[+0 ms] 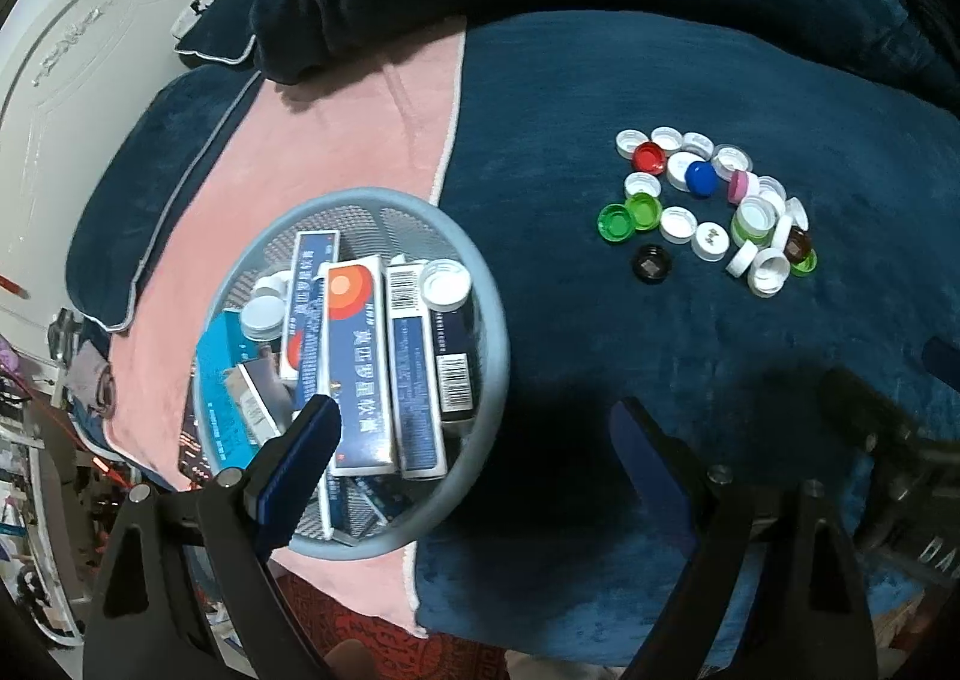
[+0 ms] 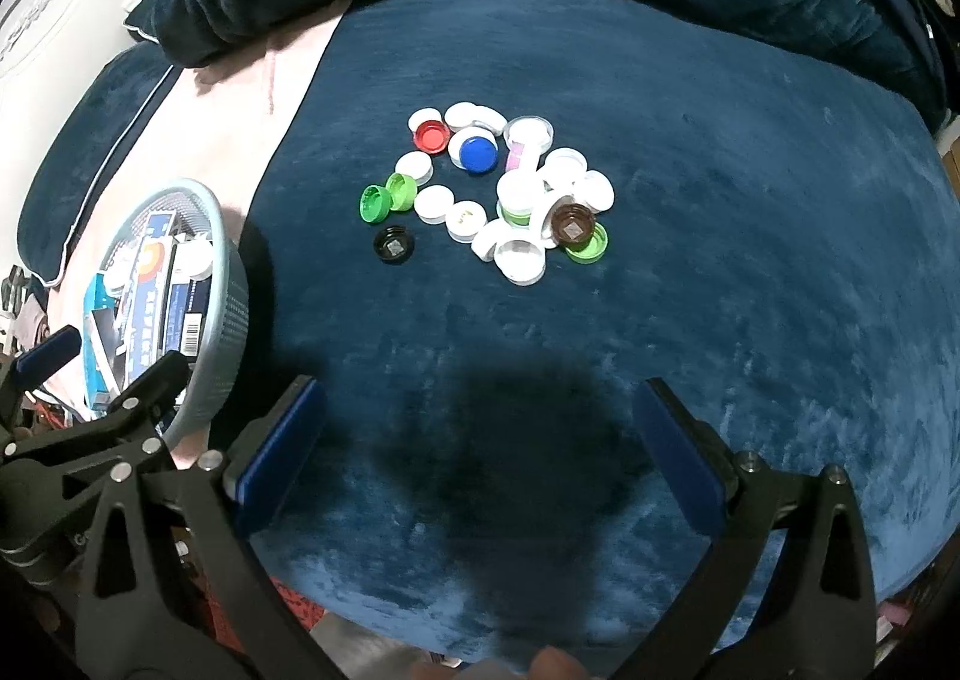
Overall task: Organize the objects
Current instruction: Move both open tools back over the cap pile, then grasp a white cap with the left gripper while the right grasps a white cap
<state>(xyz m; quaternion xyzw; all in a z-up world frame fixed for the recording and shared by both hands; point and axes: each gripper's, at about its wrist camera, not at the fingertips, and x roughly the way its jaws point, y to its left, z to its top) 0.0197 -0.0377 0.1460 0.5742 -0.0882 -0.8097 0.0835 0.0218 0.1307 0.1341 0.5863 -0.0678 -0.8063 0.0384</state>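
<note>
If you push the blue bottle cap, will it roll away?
The blue cap lies flat on plush blue fabric, so it would probably slide or snag, not roll. It looks small and likely light. White caps crowd around, so it may bump them.

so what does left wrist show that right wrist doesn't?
Only the left wrist: the full inside of the round mesh basket, with boxes standing in it and a white cap on top, plus the white door at the left edge.

Only the right wrist: the left gripper itself, beside the basket, and the open blue blanket right of the caps.

Both: the pile of bottle caps, the pink towel, the basket. Each view's own jaws stand open and empty.
</note>
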